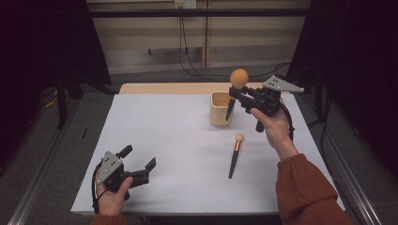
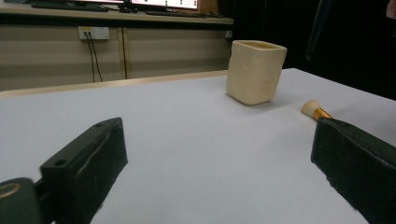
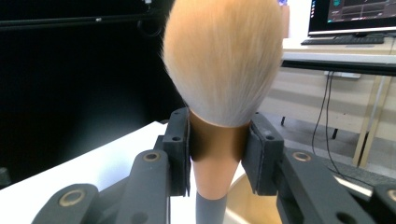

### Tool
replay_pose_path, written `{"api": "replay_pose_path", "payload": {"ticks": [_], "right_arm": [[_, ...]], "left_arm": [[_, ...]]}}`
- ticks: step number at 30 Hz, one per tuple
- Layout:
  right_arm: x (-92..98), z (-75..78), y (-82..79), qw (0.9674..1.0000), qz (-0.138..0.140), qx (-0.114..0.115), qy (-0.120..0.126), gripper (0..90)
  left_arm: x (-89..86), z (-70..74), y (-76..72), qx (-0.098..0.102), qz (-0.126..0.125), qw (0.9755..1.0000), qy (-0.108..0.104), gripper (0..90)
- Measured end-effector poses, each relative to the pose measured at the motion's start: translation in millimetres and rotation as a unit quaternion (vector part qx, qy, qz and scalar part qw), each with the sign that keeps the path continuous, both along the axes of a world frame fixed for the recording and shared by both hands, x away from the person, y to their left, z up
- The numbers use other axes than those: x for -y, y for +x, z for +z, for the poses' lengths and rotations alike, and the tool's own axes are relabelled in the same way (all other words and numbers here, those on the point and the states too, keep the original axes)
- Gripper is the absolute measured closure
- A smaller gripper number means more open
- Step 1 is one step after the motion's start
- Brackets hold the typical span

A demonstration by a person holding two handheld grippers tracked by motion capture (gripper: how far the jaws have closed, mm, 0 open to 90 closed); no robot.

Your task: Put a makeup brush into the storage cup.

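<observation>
— Above the cup's rim, toward one o'clock on the table, what is your right gripper [image 1: 238, 95] carrying?

— You have the big brush [image 1: 236, 86] clamped by its copper collar. In the right gripper view both pads press flat on that collar [image 3: 217, 148], with the round tan head [image 3: 223, 58] standing above the jaws and the dark handle dropping below them. From the high view the brush stands nearly upright, head at twelve, and the handle tip points down into the cream cup [image 1: 219, 110]; whether it touches the cup you cannot tell from these pictures.

— And the cup itself?

— It stands upright near the far edge of the white table [image 1: 178, 150], just to the nine o'clock side of your right hand [image 1: 272, 124]. In the left gripper view it sits ahead at about one o'clock [image 2: 254, 71].

— Anything else near it?

— A small brush [image 1: 235, 155] lies flat on the table at six o'clock from the cup, near it but apart, pale tip toward the cup and black handle toward you. Its tip shows beside the right-hand jaw in the left gripper view [image 2: 312, 108].

— What about your left gripper [image 1: 139, 163]?

— It hangs low over the near-left corner, around seven o'clock, well apart from everything. Its jaws stand wide with nothing between them but bare table.
</observation>
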State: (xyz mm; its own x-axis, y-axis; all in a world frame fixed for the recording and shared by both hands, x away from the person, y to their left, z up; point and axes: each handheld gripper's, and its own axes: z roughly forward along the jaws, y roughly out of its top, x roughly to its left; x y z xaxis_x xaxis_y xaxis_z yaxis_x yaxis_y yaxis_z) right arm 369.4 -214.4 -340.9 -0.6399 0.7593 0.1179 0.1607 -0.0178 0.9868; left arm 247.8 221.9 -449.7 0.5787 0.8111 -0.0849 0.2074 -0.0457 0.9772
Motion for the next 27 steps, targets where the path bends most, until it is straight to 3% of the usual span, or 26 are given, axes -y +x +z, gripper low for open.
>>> {"api": "replay_pose_path", "payload": {"ticks": [8,18,27], "right_arm": [[1.3,12.4,18.2,0.9998,-0.016,0.003,-0.007,65.2],[-2.1,20.9,40.2,0.9994,-0.033,0.002,-0.007,65.2],[-8.9,21.2,52.6,0.9989,-0.04,0.008,-0.021,65.1]], "left_arm": [[1.3,-2.9,2.6,-0.013,-0.002,0.9999,0.005,1.7],[2.4,-3.1,4.2,-0.013,-0.006,0.9998,0.01,2.7],[2.4,-3.4,4.3,-0.014,-0.006,0.9999,-0.001,3.7]]}}
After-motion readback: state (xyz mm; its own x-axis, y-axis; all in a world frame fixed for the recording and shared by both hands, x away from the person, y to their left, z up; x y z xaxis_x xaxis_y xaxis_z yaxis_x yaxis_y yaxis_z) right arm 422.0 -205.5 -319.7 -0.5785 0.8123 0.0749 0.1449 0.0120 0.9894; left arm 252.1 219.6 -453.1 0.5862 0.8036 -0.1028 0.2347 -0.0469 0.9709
